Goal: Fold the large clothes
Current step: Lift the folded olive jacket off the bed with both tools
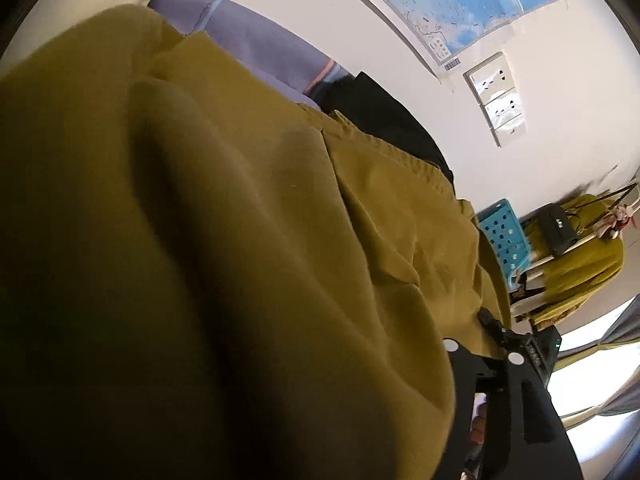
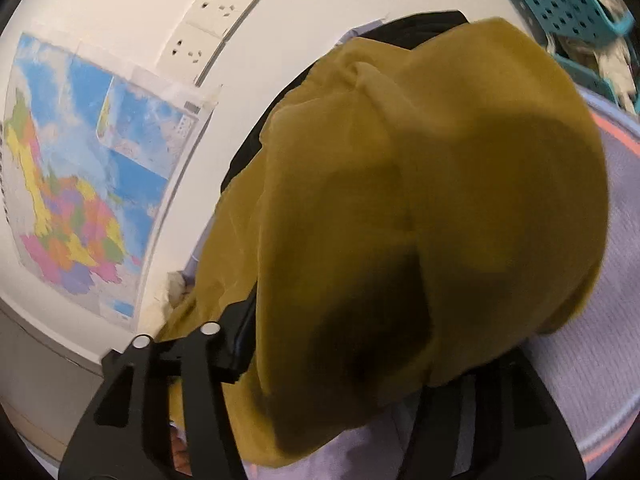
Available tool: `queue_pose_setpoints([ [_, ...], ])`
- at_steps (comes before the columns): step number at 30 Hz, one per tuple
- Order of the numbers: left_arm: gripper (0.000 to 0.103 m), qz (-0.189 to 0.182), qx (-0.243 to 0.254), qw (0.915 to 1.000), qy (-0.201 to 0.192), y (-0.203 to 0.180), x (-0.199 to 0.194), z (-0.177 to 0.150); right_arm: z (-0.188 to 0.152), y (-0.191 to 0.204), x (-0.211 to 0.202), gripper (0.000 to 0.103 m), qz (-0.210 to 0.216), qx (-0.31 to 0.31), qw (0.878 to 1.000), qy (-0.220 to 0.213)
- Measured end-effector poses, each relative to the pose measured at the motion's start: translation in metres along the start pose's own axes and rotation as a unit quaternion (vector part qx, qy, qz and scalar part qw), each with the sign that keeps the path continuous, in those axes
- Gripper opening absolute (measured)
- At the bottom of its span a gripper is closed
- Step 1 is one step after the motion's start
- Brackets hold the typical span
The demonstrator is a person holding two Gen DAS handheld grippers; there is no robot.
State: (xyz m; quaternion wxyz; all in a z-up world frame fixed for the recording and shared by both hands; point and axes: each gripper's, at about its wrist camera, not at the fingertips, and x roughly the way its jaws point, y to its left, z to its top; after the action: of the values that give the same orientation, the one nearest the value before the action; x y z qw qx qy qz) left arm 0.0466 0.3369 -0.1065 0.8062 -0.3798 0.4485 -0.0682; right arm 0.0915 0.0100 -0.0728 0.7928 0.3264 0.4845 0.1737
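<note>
draping over both my lenses, the mustard-yellow garment (image 1: 248, 216) fills most of each view; it lies bunched on a lavender sheet (image 2: 624, 264) with an orange stripe, its far edge over something black (image 1: 384, 120); my left hand-held gripper (image 1: 532, 364) shows only one dark finger at the cloth's lower right edge, so i cannot tell whether it grips; my right hand-held gripper (image 2: 320, 360) has its left finger bare beside the fabric and the other buried beneath it, grip likewise unclear; a colourful map (image 2: 80, 184) and wall sockets (image 2: 212, 28) hang on the white wall; a teal basket (image 1: 504, 236) stands beyond.
</note>
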Motion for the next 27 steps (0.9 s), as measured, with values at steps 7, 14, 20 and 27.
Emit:
queue_pose_setpoints([
  [7, 0.052, 0.034, 0.041, 0.9985, 0.009, -0.014, 0.005, 0.003, 0.003, 0.010, 0.010, 0.034, 0.018, -0.028, 0.999, 0.012],
  [14, 0.037, 0.004, 0.061, 0.9981, -0.013, -0.023, -0.038, -0.010, -0.006, 0.036, -0.026, 0.028, 0.059, -0.074, 0.995, 0.000],
  [20, 0.057, 0.013, 0.042, 0.9984, 0.035, 0.006, -0.023, -0.016, -0.016, 0.013, -0.009, 0.043, 0.014, -0.050, 0.997, 0.057],
  [27, 0.073, 0.004, 0.055, 0.9976, 0.042, 0.000, -0.016, -0.010, -0.013, 0.020, 0.009, 0.062, 0.015, -0.062, 0.996, 0.054],
])
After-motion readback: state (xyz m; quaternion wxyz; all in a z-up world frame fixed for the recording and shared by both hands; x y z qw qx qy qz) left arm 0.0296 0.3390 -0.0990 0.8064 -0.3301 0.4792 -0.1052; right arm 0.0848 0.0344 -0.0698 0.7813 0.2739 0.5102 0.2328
